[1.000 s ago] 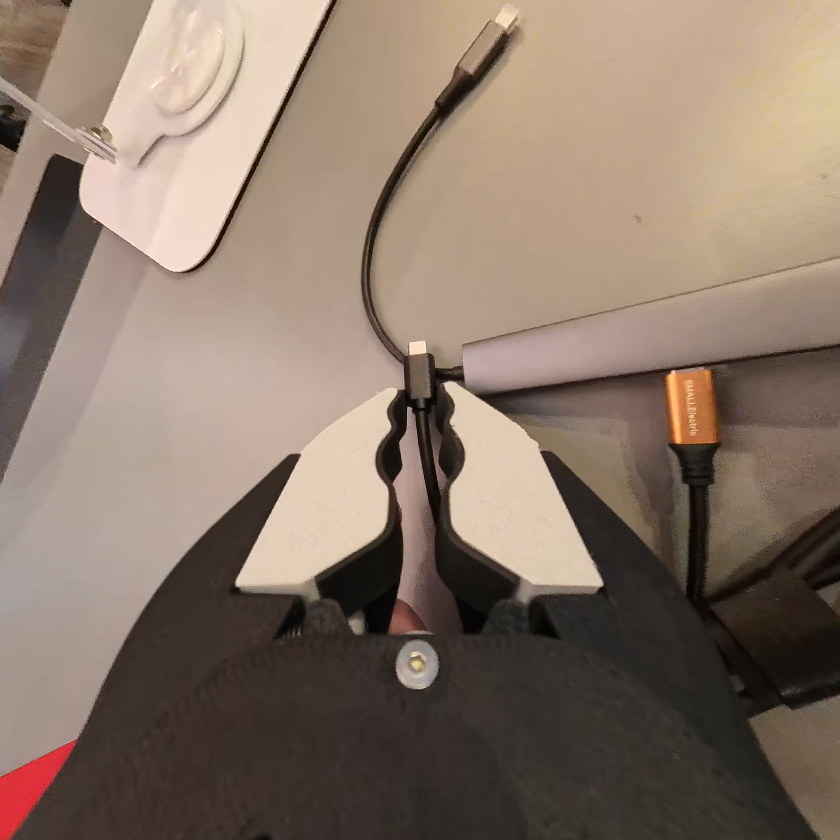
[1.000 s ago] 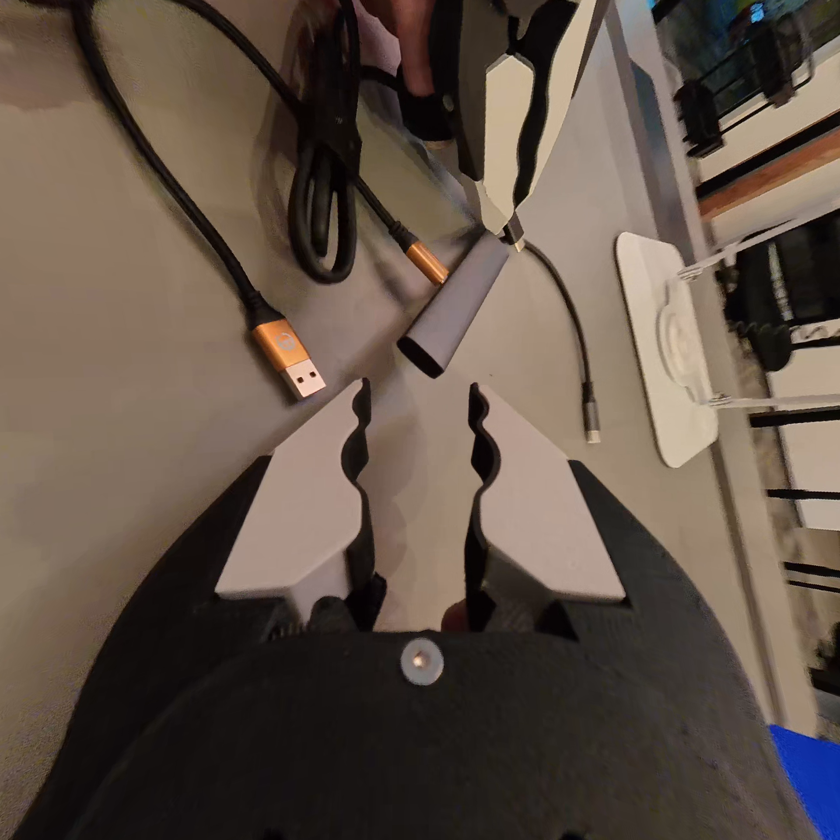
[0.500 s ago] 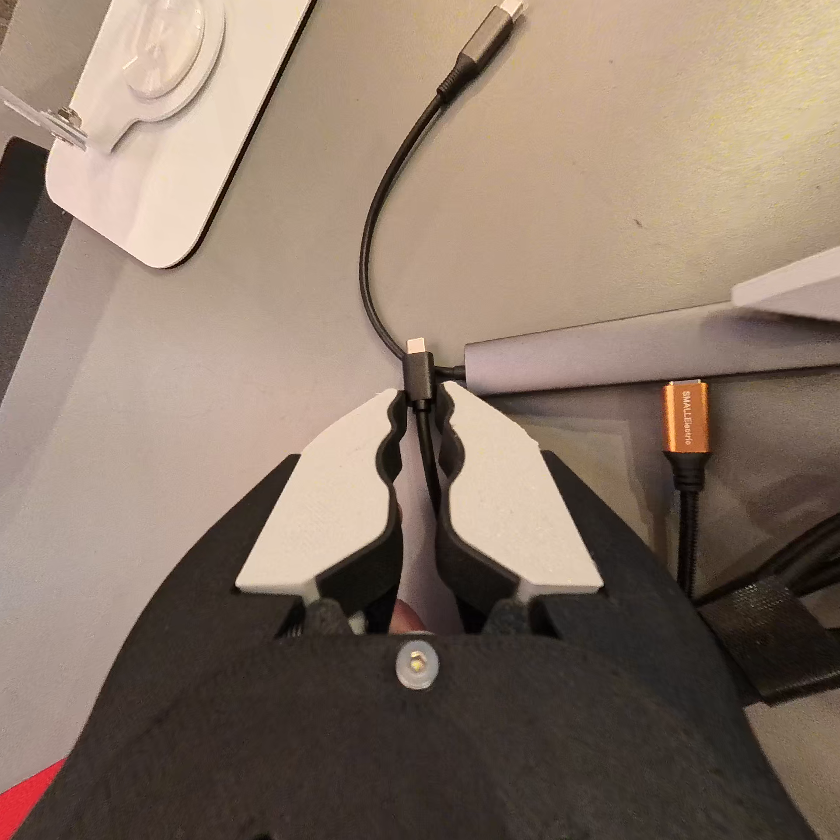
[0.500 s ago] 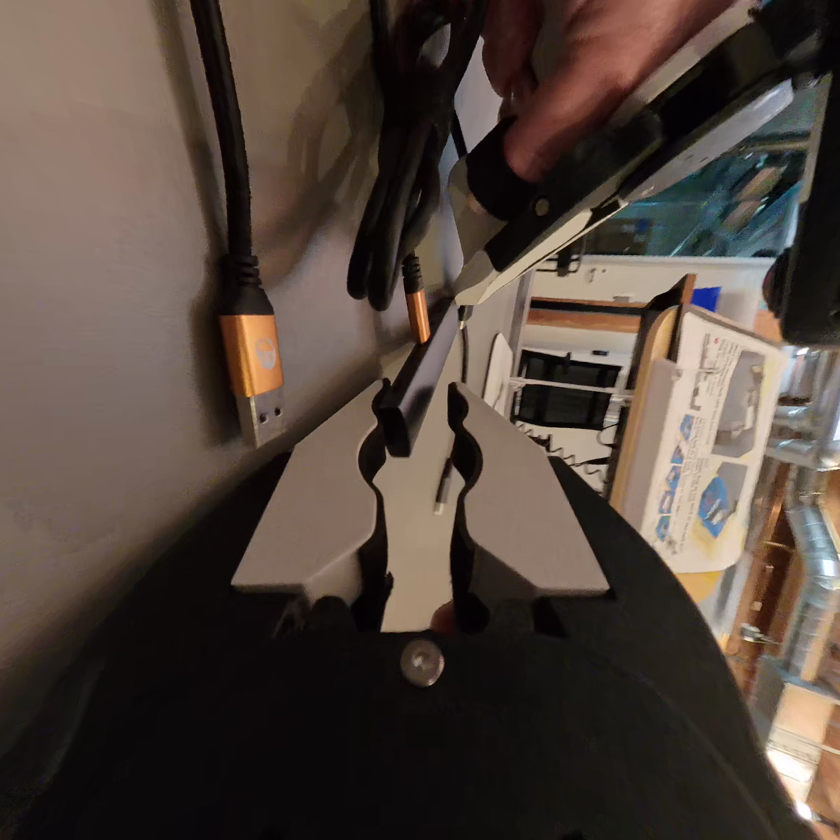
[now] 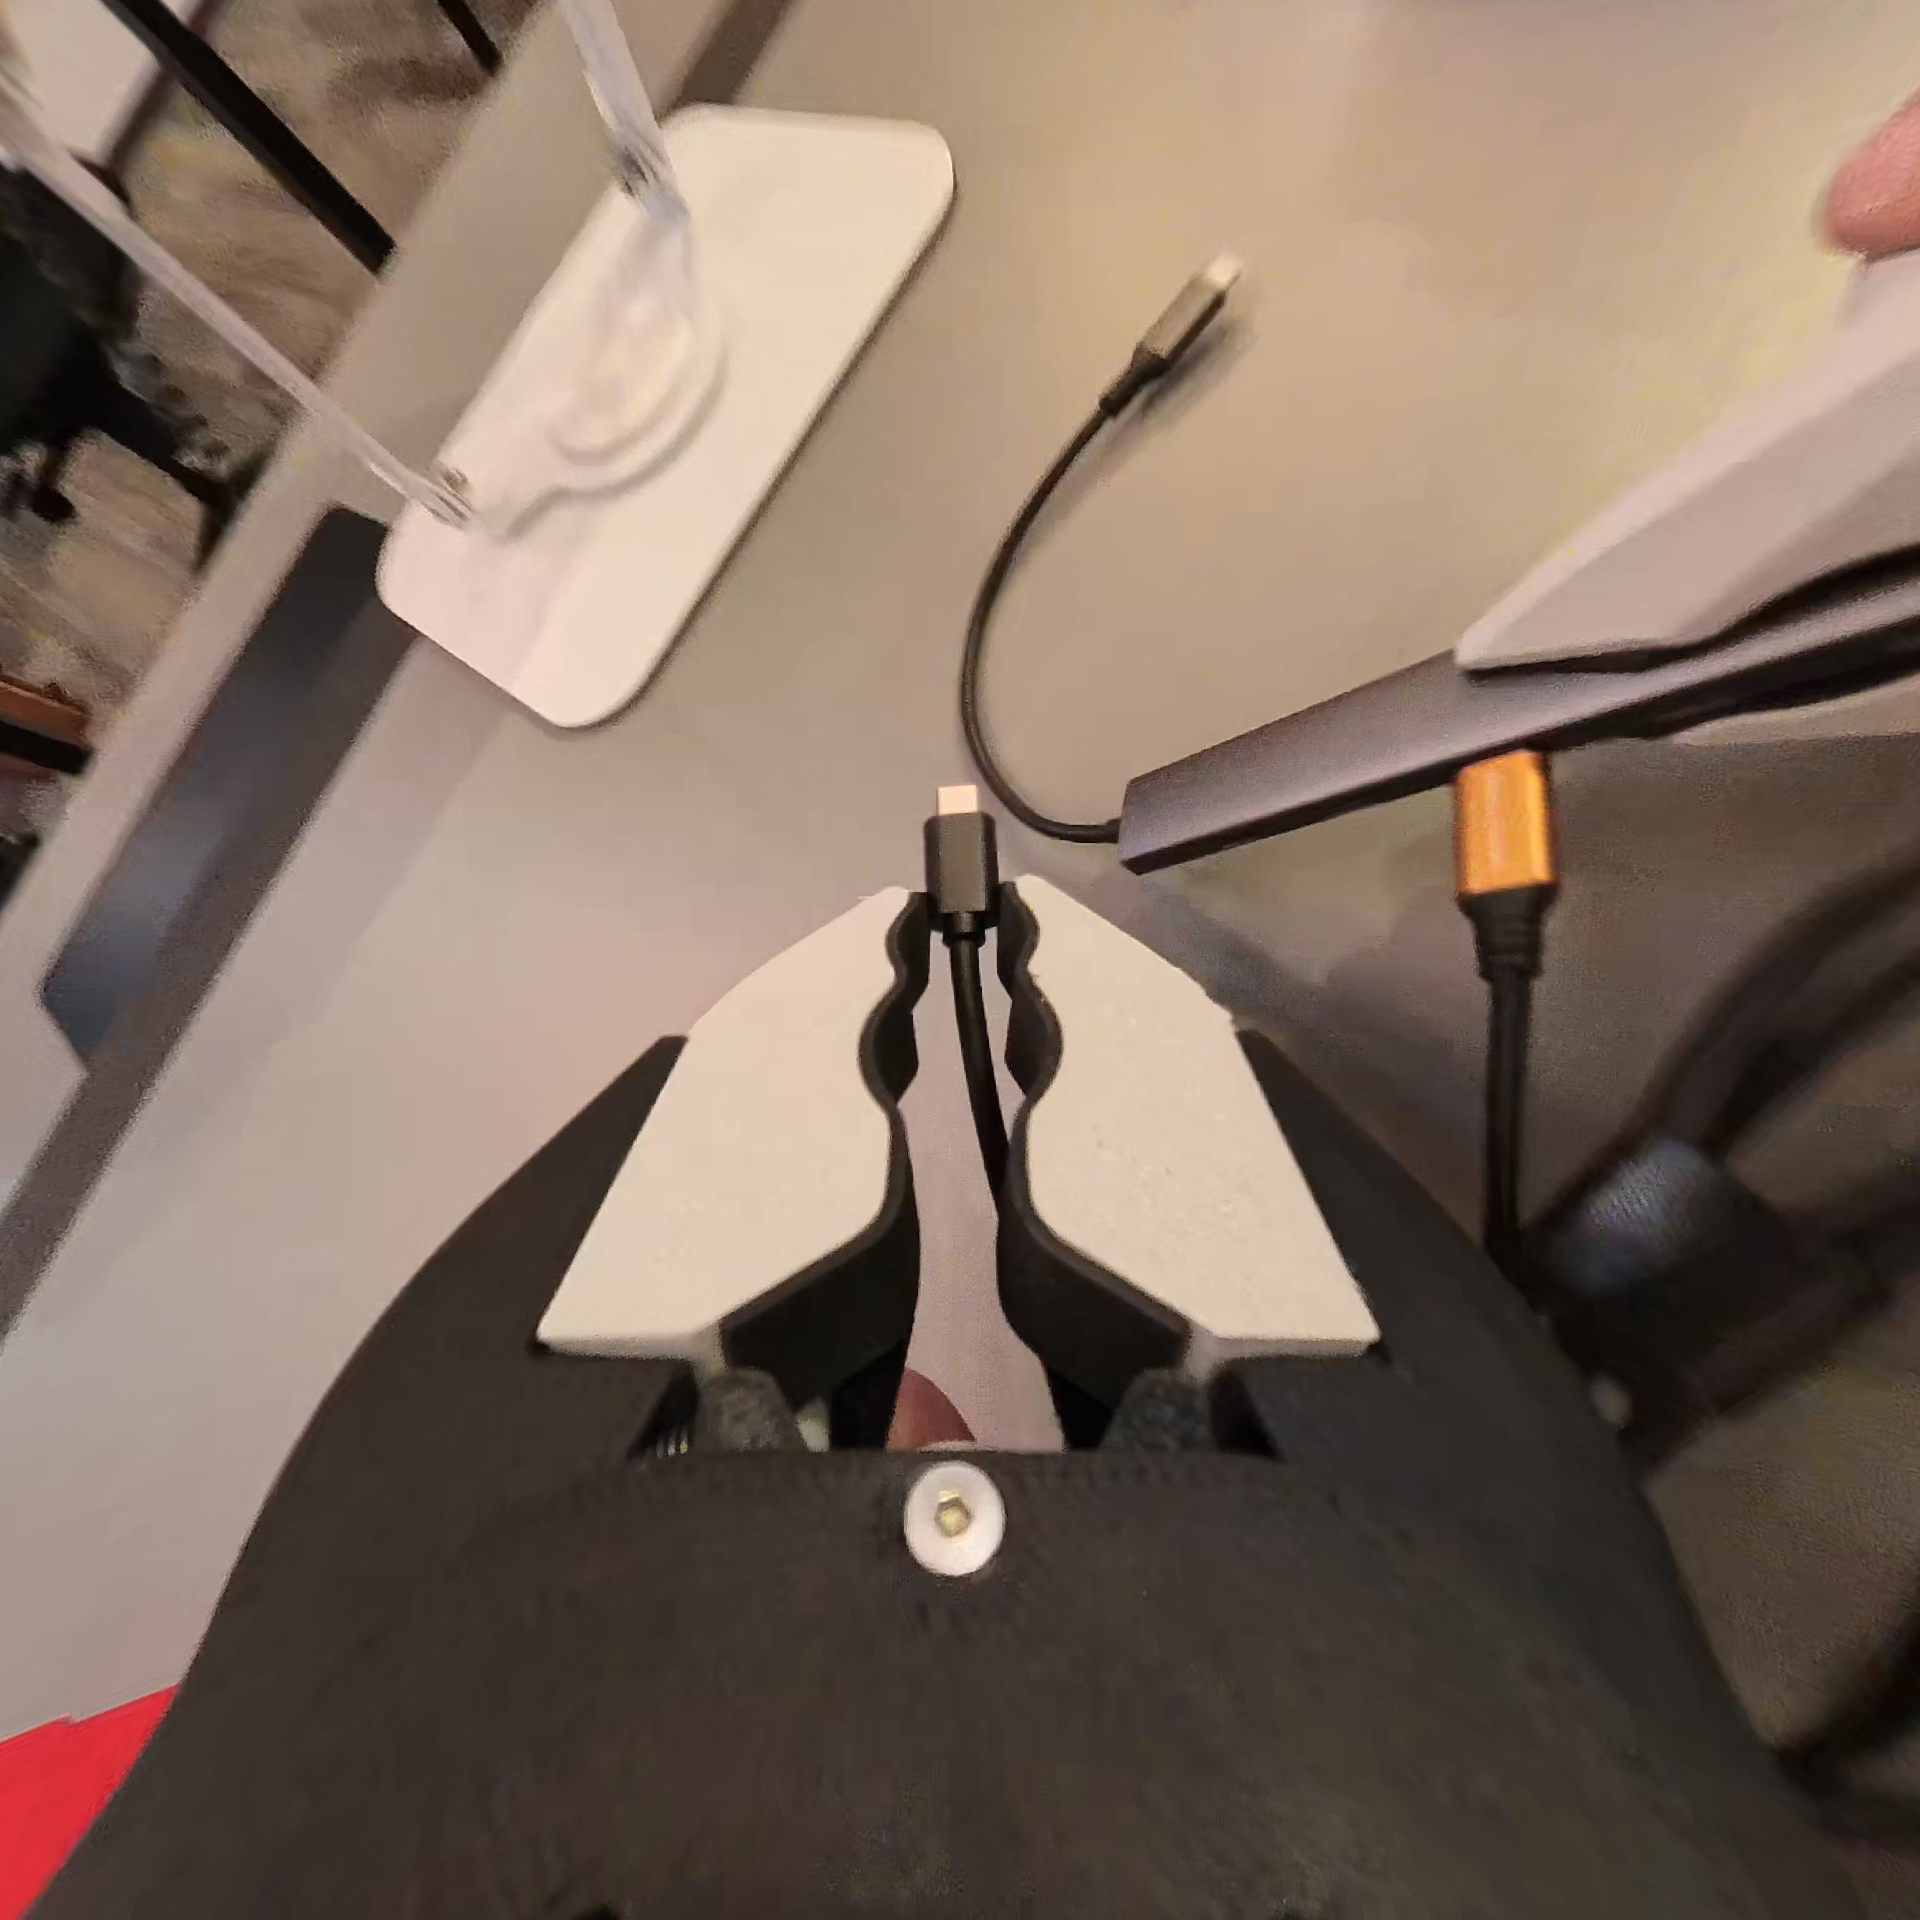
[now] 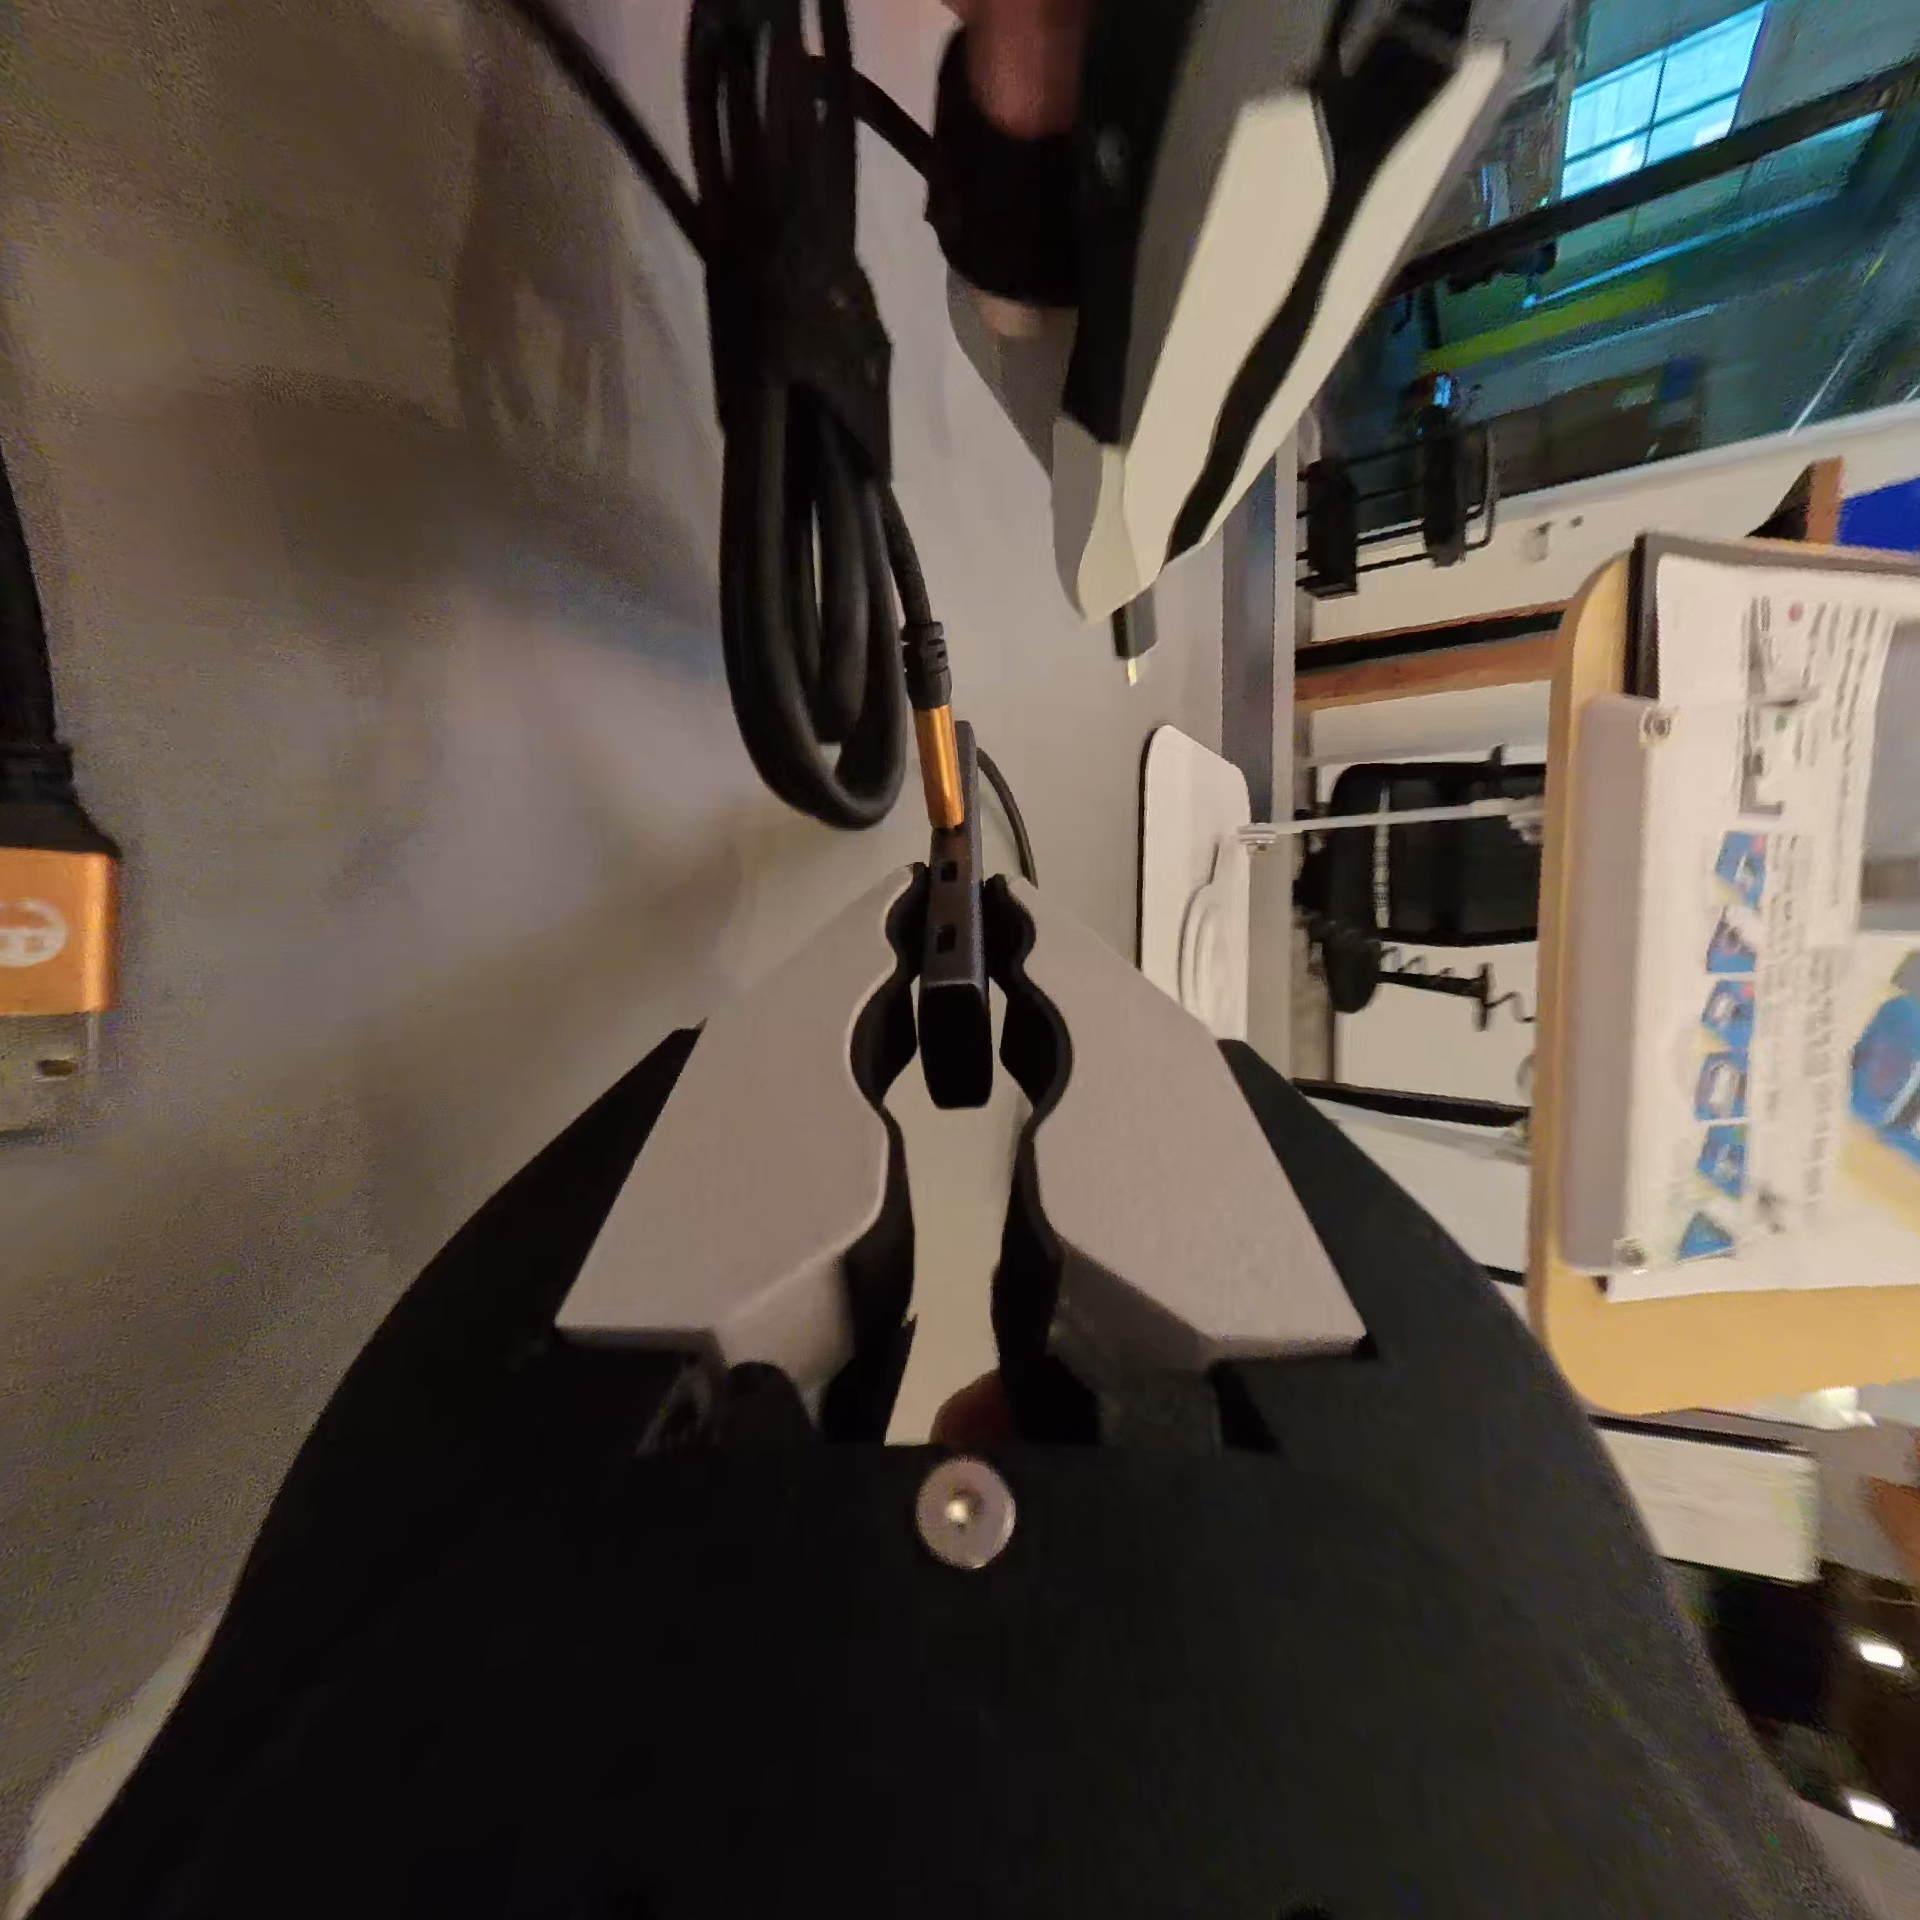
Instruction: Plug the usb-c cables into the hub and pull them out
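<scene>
My left gripper (image 5: 958,896) is shut on the black USB-C plug (image 5: 961,857), whose metal tip points forward, a little left of the hub's near end. The grey hub (image 5: 1299,779) is tilted above the table with my right gripper's fingers (image 5: 1662,582) clamped on it. In the right wrist view my right gripper (image 6: 951,896) is shut on the hub (image 6: 954,987). An orange plug (image 6: 943,769) sits against the hub's side; it also shows in the left wrist view (image 5: 1503,826). The left gripper (image 6: 1195,416) hangs above with the black plug (image 6: 1135,634).
The hub's own thin black cable (image 5: 987,644) curves away to a loose plug (image 5: 1184,322). A white pad (image 5: 675,416) lies at the table's far left edge. A coiled black cable (image 6: 810,623) and an orange USB-A plug (image 6: 47,935) lie on the table. A board with papers (image 6: 1714,935) stands beyond.
My right gripper has closed on the hub and tilted it up off the table. My left gripper, still holding the black plug, has risen and now sits left of the hub's end.
</scene>
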Demonstrator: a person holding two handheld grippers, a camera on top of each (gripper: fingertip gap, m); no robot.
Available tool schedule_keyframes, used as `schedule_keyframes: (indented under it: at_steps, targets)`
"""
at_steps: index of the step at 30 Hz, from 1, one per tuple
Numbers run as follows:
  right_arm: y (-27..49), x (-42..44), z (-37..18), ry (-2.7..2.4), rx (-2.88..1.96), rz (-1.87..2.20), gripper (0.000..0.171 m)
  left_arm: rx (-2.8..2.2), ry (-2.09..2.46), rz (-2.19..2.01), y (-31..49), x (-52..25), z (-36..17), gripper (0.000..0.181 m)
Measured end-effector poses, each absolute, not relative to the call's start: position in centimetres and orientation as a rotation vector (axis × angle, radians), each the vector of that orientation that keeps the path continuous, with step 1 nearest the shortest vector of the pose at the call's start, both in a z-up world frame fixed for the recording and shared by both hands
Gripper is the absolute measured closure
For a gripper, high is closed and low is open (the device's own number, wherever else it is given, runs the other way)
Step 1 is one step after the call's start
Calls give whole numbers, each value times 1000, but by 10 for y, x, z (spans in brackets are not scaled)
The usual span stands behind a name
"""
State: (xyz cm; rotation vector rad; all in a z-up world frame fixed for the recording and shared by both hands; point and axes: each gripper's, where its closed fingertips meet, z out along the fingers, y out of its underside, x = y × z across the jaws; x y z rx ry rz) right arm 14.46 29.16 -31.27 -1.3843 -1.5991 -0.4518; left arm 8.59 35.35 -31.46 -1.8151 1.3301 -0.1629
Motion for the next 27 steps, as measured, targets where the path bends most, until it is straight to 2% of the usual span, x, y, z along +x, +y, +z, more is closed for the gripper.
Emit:
schedule_keyframes:
  at_steps: [4, 10, 19, 27]
  targets:
    - [292, 153, -301, -1560, -1521, -297, 165, -1667, 1315, -192, 334, 90, -264, 169]
    - [308, 173, -279, -1445, -1502, -449, 165, -1528, 1375, -238, 290, 109, -217, 169]
    - [308, 171, -263, -1385, -1434, -556, 165, -1557, 1470, -340, 253, 138, -236, 169]
    - [307, 168, -256, -1399, -1387, -609, 165, -1611, 1485, -361, 259, 146, -247, 169]
